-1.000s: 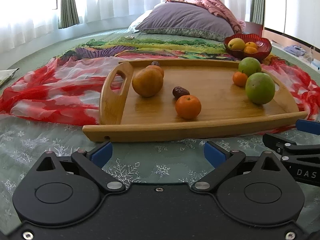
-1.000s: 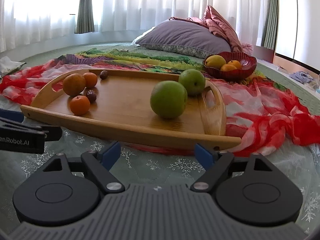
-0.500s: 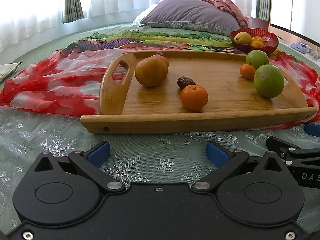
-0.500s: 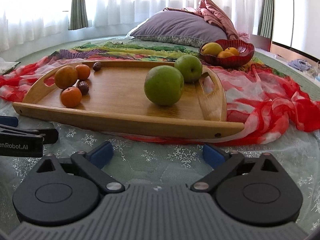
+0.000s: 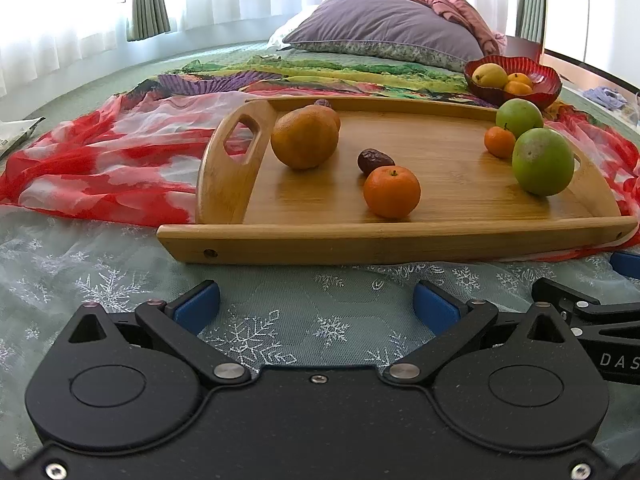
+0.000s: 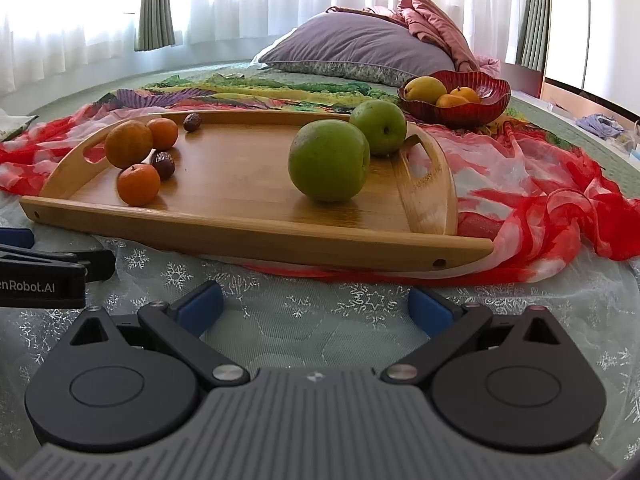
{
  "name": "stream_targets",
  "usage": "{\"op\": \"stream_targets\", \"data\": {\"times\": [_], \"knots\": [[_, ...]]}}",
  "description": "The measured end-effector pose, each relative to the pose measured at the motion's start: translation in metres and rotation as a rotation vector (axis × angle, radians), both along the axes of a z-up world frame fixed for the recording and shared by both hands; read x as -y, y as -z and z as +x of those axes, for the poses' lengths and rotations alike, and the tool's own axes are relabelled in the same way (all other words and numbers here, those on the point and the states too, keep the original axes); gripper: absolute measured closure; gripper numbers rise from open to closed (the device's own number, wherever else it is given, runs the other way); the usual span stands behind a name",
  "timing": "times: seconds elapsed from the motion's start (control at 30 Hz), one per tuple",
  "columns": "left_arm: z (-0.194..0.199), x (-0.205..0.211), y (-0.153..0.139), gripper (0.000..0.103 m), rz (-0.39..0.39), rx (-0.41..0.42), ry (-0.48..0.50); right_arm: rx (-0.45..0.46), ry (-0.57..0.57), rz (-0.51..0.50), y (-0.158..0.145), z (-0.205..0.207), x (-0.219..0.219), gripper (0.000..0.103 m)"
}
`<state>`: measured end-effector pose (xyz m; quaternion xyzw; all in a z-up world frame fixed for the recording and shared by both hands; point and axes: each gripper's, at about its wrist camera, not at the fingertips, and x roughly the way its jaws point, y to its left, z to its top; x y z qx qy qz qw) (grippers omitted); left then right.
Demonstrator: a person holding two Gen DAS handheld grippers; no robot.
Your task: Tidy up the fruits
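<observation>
- Left wrist view: the left gripper (image 5: 316,300) is sitting low over the snowflake bedspread (image 5: 260,320) with its jaws spread wide and nothing between them. The fruits are lying loose on the wooden tray (image 5: 360,244) just ahead: a small orange (image 5: 392,192) nearest, a date (image 5: 374,160) right behind it, a big orange (image 5: 304,140) by the handle, two green apples (image 5: 542,160) far right
- What I'm worrying about here: round fruit on a smooth board, so a nudge instead of a clean pinch is probably sending that small orange rolling; the tray is also resting on a soft bed and a bunched red scarf (image 5: 100,160), so leaning on the rim could be tipping it
- Writing here: only "DAS" on the other tool at the right edge, cut off
- Right wrist view: the right gripper (image 6: 316,304) is also gaping, empty, short of the tray; the nearest green apple (image 6: 329,160) looks wide for those jaws and could be squirting out. The red bowl (image 6: 460,110) is holding fruit already, well beyond the tray
- Writing: "enRobot.AI" at the left, start cut off
</observation>
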<state>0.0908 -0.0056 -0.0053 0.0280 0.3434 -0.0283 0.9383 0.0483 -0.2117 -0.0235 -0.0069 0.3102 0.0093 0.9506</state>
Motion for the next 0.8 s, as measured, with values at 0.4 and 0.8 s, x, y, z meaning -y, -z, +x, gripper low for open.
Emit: {"op": "stream_targets", "data": {"times": [0.4, 0.8], "knots": [[0.0007, 0.0022, 0.0009, 0.0, 0.006, -0.001, -0.003, 0.0, 0.0, 0.003, 0.0006, 0.0, 0.0001, 0.0], [0.0009, 0.0022, 0.0008, 0.0, 0.003, -0.004, -0.002, 0.0, 0.0, 0.003, 0.0005, -0.0002, 0.0002, 0.0]]}}
